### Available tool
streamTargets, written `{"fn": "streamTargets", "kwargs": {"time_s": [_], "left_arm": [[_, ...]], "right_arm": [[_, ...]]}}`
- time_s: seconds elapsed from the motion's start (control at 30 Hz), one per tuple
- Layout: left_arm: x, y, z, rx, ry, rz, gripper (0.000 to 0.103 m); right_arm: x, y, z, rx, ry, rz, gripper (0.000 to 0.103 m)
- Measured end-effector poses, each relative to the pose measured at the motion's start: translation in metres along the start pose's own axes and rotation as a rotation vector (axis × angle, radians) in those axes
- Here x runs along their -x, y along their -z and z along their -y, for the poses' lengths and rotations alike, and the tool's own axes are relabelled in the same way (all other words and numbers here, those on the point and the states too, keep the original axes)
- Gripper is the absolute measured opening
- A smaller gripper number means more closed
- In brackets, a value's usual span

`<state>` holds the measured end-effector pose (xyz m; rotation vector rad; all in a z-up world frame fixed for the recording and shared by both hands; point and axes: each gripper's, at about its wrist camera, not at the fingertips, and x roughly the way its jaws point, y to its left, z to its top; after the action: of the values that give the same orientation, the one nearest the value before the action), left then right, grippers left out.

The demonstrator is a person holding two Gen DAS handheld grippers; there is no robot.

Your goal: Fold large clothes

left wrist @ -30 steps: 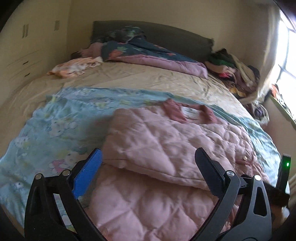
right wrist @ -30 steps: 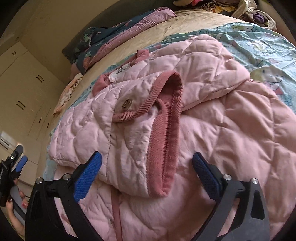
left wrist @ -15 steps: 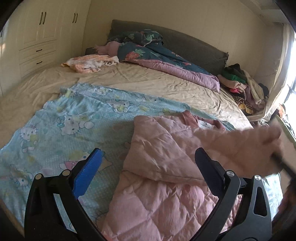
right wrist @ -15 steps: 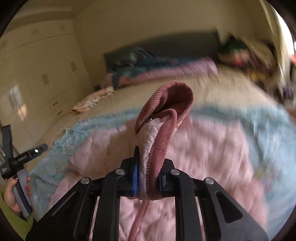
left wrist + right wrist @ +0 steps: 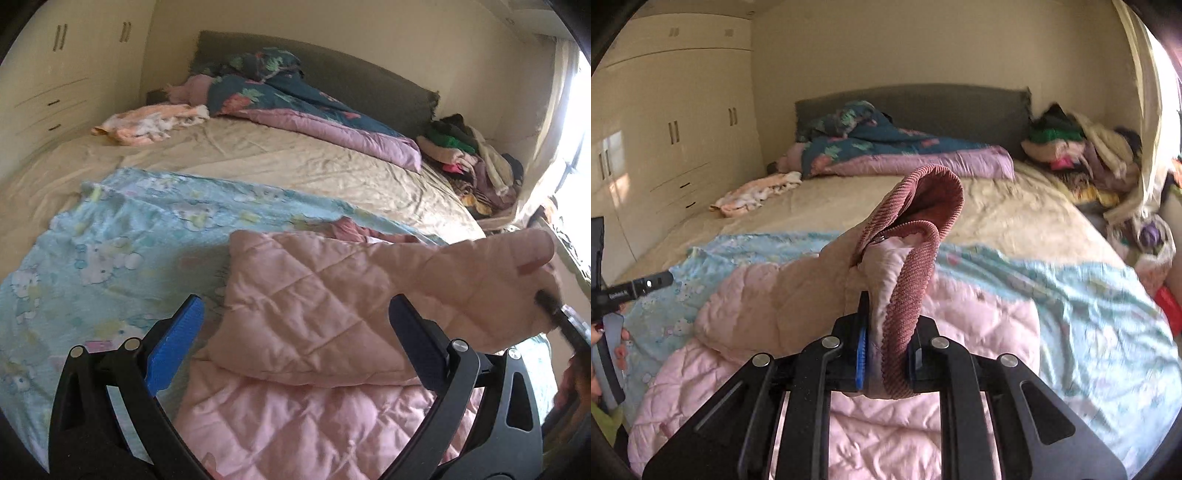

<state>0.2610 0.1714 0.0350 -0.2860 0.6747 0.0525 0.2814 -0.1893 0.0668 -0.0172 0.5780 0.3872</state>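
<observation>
Left wrist view: the left gripper (image 5: 295, 339) sits at the bottom of the frame with its fingers (image 5: 177, 343) spread wide and nothing between the pads. Under and past them lies the pink quilted jacket (image 5: 314, 332), filling the lower centre and right of the frame on a light blue cartoon-print sheet (image 5: 122, 240). One sleeve (image 5: 480, 273) of the jacket is lifted off the bed and stretches toward the right edge, where a dark blurred bit of the right gripper (image 5: 565, 325) shows (too blurred to read its fingers here). The beige bedsheet (image 5: 277, 155) covers the middle of the frame. A floral duvet (image 5: 288, 99) lies against the dark headboard (image 5: 362, 81) at upper centre, a clothes pile (image 5: 472, 158) at upper right, a small peach cloth (image 5: 147, 123) at upper left.

Right wrist view: the right gripper (image 5: 886, 360) at bottom centre is clamped tight on the sleeve's ribbed cuff (image 5: 916, 236), blue pads pressing the fabric from both sides. The cuff stands up above the fingers at centre frame, clear of the bed. The rest of the pink quilted jacket (image 5: 768, 317) lies below on the light blue cartoon-print sheet (image 5: 1071, 295), lower half of the frame. At the left edge the left gripper (image 5: 635, 288) pokes in, with a hand (image 5: 613, 339) on its handle (finger gap not readable from here). The cream wardrobe (image 5: 676, 129) fills the upper left; the floral duvet (image 5: 879, 147) and clothes pile (image 5: 1082, 147) sit across the upper middle and right.
</observation>
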Motion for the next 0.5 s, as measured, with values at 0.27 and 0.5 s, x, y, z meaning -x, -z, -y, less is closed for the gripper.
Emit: {"fn": "streamTargets", "kwargs": {"time_s": [0.27,0.5], "left_arm": [[-0.034,-0.003,0.027,-0.043,0.036,-0.060,0.093],[-0.074,0.011,0.049,-0.067,0.070,-0.174,0.093]], "right_arm": [[-0.024,0.032,0.011,-0.082,0.014,-0.074,0.015],[-0.034,0.041,0.010,-0.109,0.019,-0.109,0.016]]}}
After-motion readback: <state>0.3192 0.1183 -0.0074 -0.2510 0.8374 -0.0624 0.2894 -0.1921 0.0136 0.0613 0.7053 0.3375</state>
